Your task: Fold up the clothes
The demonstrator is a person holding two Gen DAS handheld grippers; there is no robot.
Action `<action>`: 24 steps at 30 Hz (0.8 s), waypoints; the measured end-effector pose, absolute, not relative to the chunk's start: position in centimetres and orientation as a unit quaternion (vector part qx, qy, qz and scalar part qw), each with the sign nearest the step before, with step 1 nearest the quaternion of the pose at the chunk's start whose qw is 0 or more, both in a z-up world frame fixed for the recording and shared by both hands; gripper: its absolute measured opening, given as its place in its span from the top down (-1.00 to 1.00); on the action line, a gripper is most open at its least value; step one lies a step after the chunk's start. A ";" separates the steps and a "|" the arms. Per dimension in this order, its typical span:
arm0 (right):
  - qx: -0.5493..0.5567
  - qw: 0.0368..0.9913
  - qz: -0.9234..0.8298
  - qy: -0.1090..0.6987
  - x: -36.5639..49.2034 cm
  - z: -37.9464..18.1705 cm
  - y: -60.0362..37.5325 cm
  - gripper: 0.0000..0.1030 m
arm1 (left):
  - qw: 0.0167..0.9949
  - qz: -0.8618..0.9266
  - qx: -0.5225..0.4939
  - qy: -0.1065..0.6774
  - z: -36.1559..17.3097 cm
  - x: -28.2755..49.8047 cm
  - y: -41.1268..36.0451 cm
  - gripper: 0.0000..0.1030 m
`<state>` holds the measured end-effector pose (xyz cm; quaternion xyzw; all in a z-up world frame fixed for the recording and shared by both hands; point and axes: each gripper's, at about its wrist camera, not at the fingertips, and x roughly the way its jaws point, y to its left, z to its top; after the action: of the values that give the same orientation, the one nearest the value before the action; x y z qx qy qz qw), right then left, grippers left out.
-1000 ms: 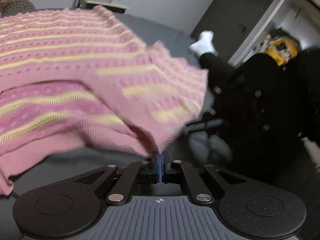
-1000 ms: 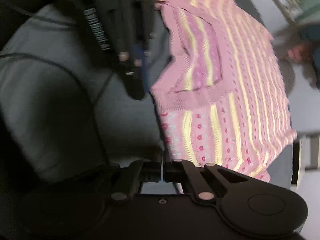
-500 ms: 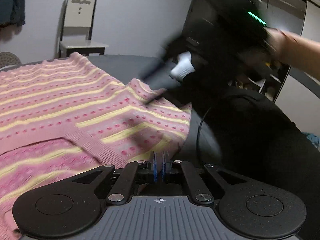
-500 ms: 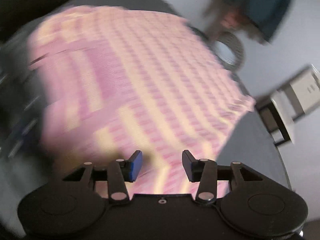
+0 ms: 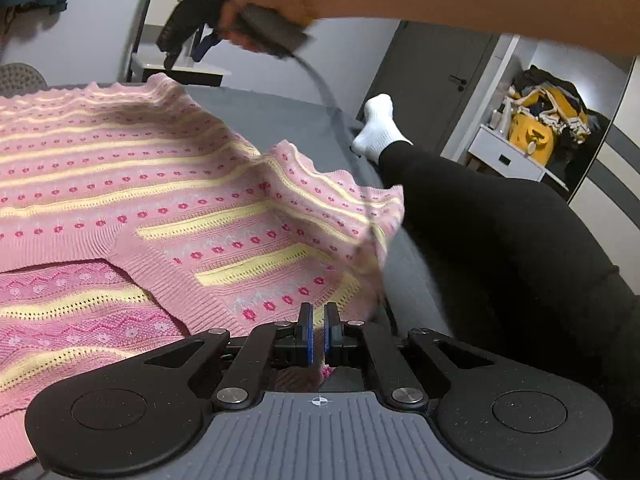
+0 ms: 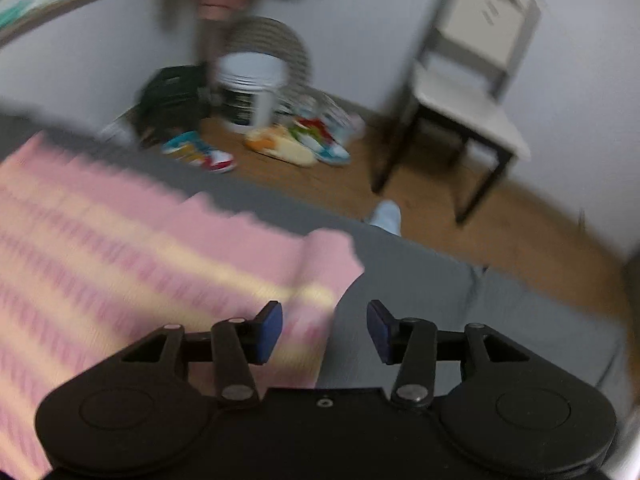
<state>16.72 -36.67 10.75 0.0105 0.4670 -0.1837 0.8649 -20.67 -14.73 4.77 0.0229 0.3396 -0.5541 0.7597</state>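
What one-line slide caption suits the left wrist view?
Left gripper pinches pink sweater edge on grey bed; right gripper raised.

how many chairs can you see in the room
1, seen from both cameras: the white chair with dark legs stands on the wood floor by the wall, beyond the far edge of the grey bed. In the left wrist view the right gripper partly covers it.

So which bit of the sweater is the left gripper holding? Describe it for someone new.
On the grey bed lies a pink knit sweater with yellow stripes. At its near edge, the left gripper pinches the plain ribbed band, not the flower-dotted rows above.
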 end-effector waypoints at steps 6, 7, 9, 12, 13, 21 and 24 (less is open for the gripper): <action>0.253 0.819 -0.243 0.453 18.5 7.7 -44.3 -0.05 | 0.774 -0.534 0.038 0.337 4.1 -19.7 -15.5 0.96; 0.284 0.812 -0.240 0.449 18.4 6.9 -44.9 0.20 | 0.775 -0.531 0.029 0.343 3.9 -19.5 -15.5 0.96; 0.305 0.820 -0.203 0.440 18.3 6.0 -44.6 0.81 | 0.774 -0.522 0.010 0.358 3.7 -19.1 -15.3 0.96; 0.217 0.884 -0.063 0.410 18.4 7.2 -40.4 0.81 | 0.772 -0.512 -0.013 0.377 3.4 -18.6 -14.9 0.96; 0.168 0.900 0.021 0.401 18.1 7.9 -38.0 0.81 | 0.771 -0.510 -0.018 0.380 3.3 -18.5 -14.8 0.96; 0.057 0.889 0.181 0.417 12.7 9.6 -32.9 0.20 | 0.773 -0.513 -0.001 0.374 3.3 -19.4 -15.3 0.96; 0.009 0.903 0.140 0.406 11.5 10.3 -32.5 0.14 | 0.773 -0.517 0.005 0.368 3.5 -19.7 -15.2 0.96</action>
<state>11.50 -32.49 10.27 0.0086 0.4062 0.1402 0.9029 -19.66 -15.17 3.53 0.0050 0.3677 -0.5171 0.7729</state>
